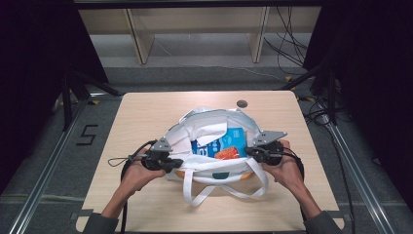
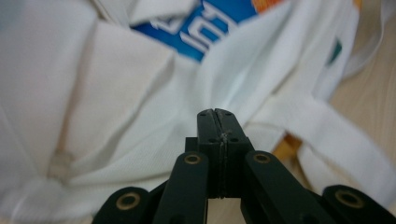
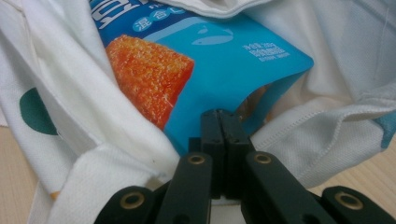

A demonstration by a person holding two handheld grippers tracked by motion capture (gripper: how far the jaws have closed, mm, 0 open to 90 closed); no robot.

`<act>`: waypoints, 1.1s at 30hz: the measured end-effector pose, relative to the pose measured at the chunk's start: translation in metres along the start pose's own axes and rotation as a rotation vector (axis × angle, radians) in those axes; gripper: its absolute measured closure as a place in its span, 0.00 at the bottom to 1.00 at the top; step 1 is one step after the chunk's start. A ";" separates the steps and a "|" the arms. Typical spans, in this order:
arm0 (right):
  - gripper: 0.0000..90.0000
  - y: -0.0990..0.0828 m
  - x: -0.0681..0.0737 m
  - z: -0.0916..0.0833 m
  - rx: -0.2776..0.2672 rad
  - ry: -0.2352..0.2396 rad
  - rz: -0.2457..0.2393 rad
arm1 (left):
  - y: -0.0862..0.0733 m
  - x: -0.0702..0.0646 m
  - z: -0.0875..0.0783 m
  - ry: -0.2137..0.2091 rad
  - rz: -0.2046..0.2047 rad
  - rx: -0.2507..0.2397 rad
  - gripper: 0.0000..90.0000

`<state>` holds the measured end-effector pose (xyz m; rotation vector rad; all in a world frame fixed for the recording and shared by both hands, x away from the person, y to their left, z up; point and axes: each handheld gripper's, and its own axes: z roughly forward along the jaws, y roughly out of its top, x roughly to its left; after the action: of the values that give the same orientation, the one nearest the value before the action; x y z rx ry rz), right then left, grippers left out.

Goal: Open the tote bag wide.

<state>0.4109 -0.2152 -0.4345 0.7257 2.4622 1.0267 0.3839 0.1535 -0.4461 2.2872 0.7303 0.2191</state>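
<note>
A white cloth tote bag lies in the middle of the wooden table, mouth open upward. Inside it rests a blue snack packet with an orange picture. My left gripper is at the bag's left rim, and its jaws are shut on a pinch of the white cloth; the left gripper has folds running into its tip. My right gripper holds the right rim. In the right gripper view, my right gripper is shut on the bag's edge, just under the blue packet.
The bag's two white straps loop toward the table's near edge. A small grey disc is set in the table behind the bag. Wooden shelving and loose cables lie beyond the far edge.
</note>
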 end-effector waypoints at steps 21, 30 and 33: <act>1.00 0.005 0.005 -0.037 -0.139 -0.019 0.031 | -0.012 -0.017 -0.025 0.043 -0.071 -0.188 0.87; 0.95 -0.006 0.004 -0.044 -0.155 -0.012 0.054 | -0.029 -0.021 -0.042 0.041 -0.136 -0.247 0.79; 0.93 -0.008 0.004 -0.047 -0.165 -0.031 0.063 | -0.031 -0.021 -0.045 0.053 -0.143 -0.260 0.78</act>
<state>0.3816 -0.2430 -0.4094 0.7638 2.3087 1.2160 0.3368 0.1865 -0.4335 1.9811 0.8378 0.2909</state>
